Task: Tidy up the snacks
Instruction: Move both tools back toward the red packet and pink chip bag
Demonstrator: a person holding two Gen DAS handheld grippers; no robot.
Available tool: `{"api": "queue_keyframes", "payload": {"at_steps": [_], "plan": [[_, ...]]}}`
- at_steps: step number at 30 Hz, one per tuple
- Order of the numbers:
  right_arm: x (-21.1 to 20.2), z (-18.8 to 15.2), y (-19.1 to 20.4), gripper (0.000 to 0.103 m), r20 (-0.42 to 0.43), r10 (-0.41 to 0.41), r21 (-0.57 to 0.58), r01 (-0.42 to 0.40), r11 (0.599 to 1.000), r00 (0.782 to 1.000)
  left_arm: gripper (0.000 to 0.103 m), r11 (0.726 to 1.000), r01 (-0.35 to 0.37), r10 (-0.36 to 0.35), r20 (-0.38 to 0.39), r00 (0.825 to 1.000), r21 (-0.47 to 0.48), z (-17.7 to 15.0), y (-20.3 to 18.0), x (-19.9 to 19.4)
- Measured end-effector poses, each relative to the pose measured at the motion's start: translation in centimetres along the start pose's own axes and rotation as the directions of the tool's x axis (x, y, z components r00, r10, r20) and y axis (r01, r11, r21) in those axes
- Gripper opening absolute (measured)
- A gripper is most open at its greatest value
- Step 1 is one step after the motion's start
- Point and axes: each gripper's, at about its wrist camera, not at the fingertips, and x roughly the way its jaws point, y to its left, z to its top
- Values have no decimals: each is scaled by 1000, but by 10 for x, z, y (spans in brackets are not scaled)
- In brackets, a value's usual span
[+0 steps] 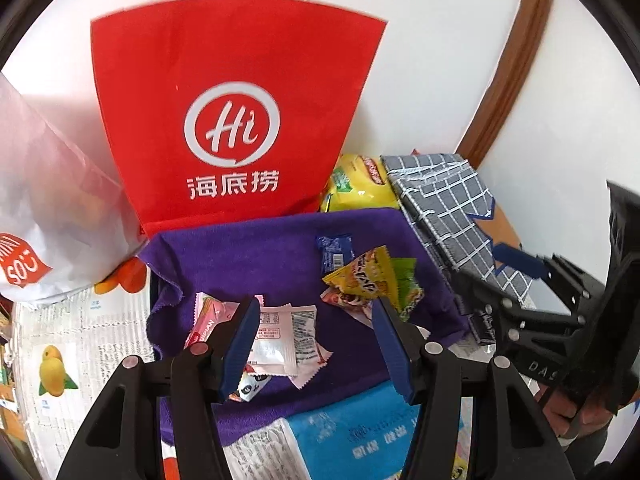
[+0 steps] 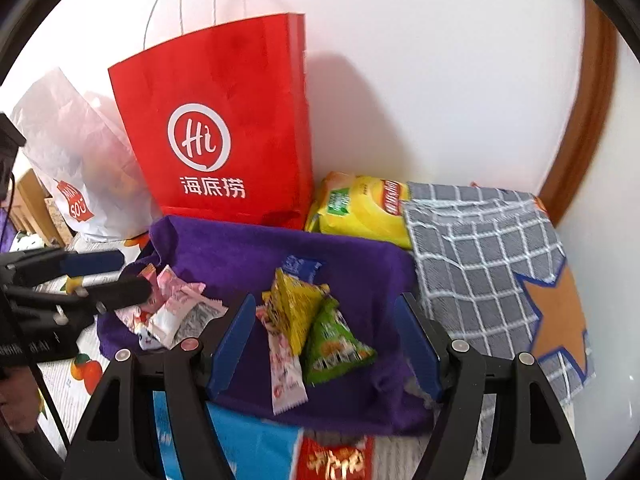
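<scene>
Left gripper [image 1: 316, 322] points steeply down over the purple cloth [image 1: 256, 252], jaws moderately apart and empty; the blue pads press on nothing. Below and between its fingers lies a loose pile of white sachets [image 1: 280, 332] and a pink packet [image 1: 208, 316] on the left half of the cloth. Right gripper [image 2: 326, 332] is tilted down at a similar angle, jaws spread fairly wide, nothing clamped; a yellow triangular snack pack [image 2: 296, 304], a green triangular pack [image 2: 332, 344] and a white-and-red sachet [image 2: 286, 376] lie on the cloth between its fingers, not gripped. A small blue wrapper [image 2: 302, 266] sits further back on the cloth. Behind the cloth stands a red paper bag [image 2: 216, 120] against the wall, a white plastic bag [image 2: 76, 160] to its left, a yellow chip bag [image 2: 360, 208] to its right, and a grey checked cloth [image 2: 480, 248] beside that. In the left wrist view part of a hand [image 1: 568, 412] shows at the right edge, holding the right gripper's body.
</scene>
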Motion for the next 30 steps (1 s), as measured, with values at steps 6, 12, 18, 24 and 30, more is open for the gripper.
{"api": "queue_keyframes", "payload": {"at_steps": [6, 12, 18, 24, 30], "plan": [[-34, -17, -4, 71, 19, -55, 9, 55, 998, 998, 57, 999, 26, -27, 44, 999, 36, -5, -20, -31], [-59, -28, -6, 72, 38, -85, 38, 84, 996, 996, 60, 996, 31, -37, 69, 997, 79, -23, -36, -57], [-69, -46, -4, 72, 32, -72, 65, 70, 995, 997, 60, 997, 6, -11, 63, 998, 77, -44, -33, -71], [-66, -68, 5, 71, -2, -54, 51, 54, 997, 999, 60, 998, -19, 17, 37, 999, 53, -69, -20, -73], [-54, -94, 8, 71, -25, -6, 77, 8, 997, 1000, 60, 999, -34, 34, 0, 999, 35, -94, -9, -64]]}}
